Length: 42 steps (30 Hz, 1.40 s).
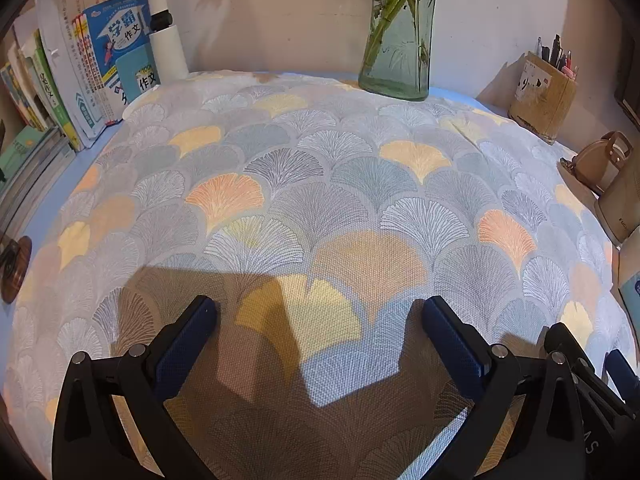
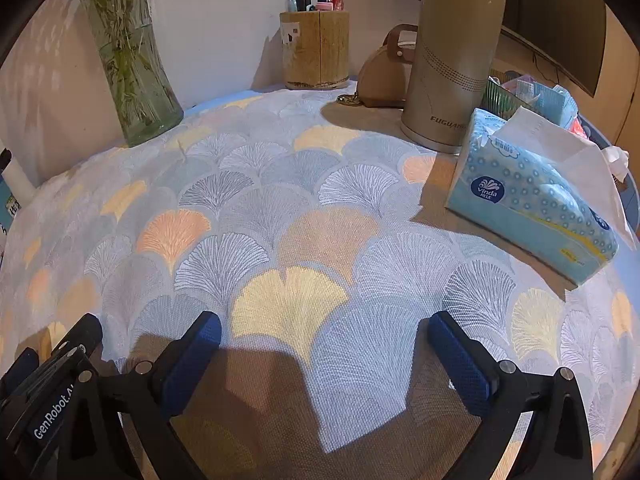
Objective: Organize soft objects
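Note:
A large soft cushion [image 1: 320,168] with a fan-leaf print in grey, orange and yellow fills the desk in both views [image 2: 280,208]. My left gripper [image 1: 320,308] hovers low over its near part, jaws wide open with only fabric below them. Beside it, my right gripper [image 2: 324,322] is also wide open over the cushion, holding nothing. Each gripper shows at the edge of the other's view: the right one [image 1: 580,360] and the left one [image 2: 60,352]. A soft blue tissue pack [image 2: 532,200] lies on the cushion's right edge, a white tissue sticking out.
A glass vase with green stems [image 1: 396,40] stands at the back against the wall. Books [image 1: 100,64] and a white post [image 1: 168,40] line the left. A wooden pen holder [image 2: 316,48], a tan handbag [image 2: 384,76] and a tall thermos [image 2: 452,60] stand back right.

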Each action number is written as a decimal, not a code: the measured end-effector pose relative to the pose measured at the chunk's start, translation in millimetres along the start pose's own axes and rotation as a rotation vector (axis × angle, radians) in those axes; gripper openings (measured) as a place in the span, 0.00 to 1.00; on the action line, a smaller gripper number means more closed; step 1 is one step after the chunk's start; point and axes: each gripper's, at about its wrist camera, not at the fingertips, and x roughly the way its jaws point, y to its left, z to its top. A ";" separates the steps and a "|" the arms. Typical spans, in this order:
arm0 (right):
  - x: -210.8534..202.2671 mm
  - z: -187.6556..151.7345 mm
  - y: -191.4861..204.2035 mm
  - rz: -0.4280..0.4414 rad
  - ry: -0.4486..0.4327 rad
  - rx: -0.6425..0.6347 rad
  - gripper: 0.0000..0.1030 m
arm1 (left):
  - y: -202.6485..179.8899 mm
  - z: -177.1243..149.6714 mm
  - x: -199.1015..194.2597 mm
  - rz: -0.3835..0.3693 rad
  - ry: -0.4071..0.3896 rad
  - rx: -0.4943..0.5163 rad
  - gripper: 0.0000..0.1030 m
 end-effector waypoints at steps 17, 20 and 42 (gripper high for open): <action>1.7 2.4 0.9 0.001 0.001 -0.002 1.00 | -0.5 0.4 0.0 0.000 0.000 0.000 1.00; 1.8 2.4 0.9 0.001 0.001 -0.002 1.00 | -0.4 0.3 0.0 0.000 0.000 -0.001 1.00; 1.7 1.9 0.8 0.001 0.001 -0.002 1.00 | -0.5 0.3 0.0 0.000 0.000 -0.001 1.00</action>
